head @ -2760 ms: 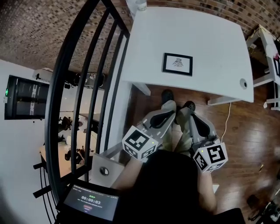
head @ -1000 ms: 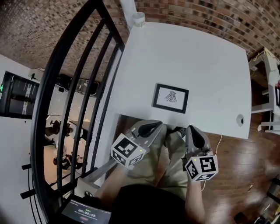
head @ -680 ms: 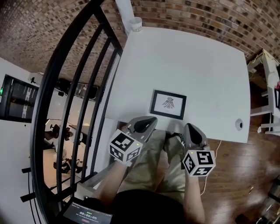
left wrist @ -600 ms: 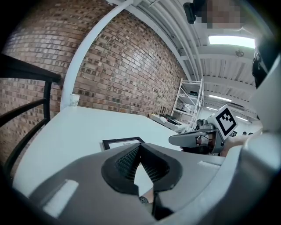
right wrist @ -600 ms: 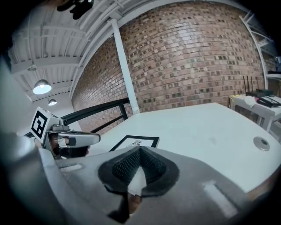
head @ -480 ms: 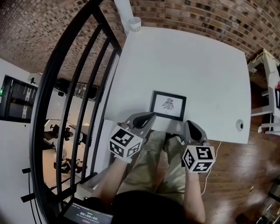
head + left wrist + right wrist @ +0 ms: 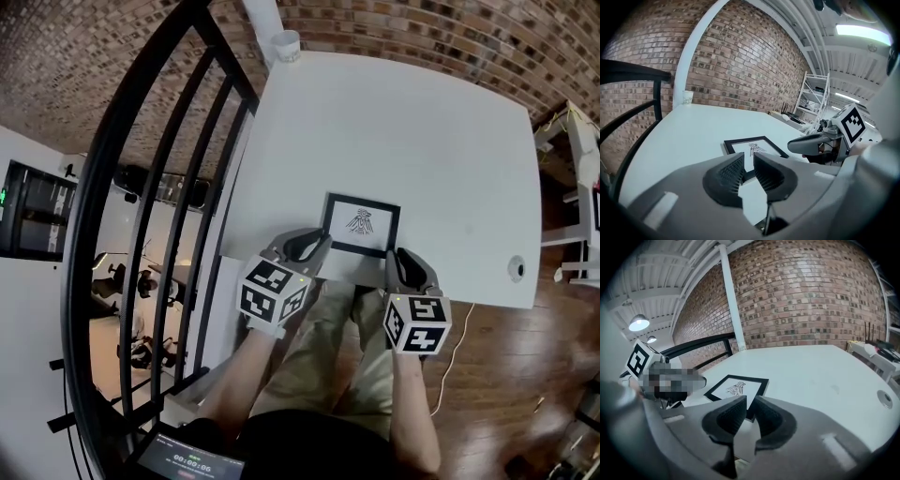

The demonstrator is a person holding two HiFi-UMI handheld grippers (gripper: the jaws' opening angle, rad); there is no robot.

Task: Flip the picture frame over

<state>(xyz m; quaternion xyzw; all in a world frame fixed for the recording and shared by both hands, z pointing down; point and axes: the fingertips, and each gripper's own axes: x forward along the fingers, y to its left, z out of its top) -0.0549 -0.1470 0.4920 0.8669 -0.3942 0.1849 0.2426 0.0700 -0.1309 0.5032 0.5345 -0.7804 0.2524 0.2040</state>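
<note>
Picture frame (image 7: 360,225) lies face up near the table's (image 7: 422,122) front edge; left gripper (image 7: 303,247) and right gripper (image 7: 407,266) hover beside it, jaws narrowly parted, empty. Risk: the flat frame may slide rather than lift.

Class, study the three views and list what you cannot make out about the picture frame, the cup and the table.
Back of the picture frame: it lies face up, underside against the table in every view.
Part of the frame's near edge: behind the left claw in the left gripper view, behind the right claw in the right gripper view.
The cup contents: too small in the head view.
</note>
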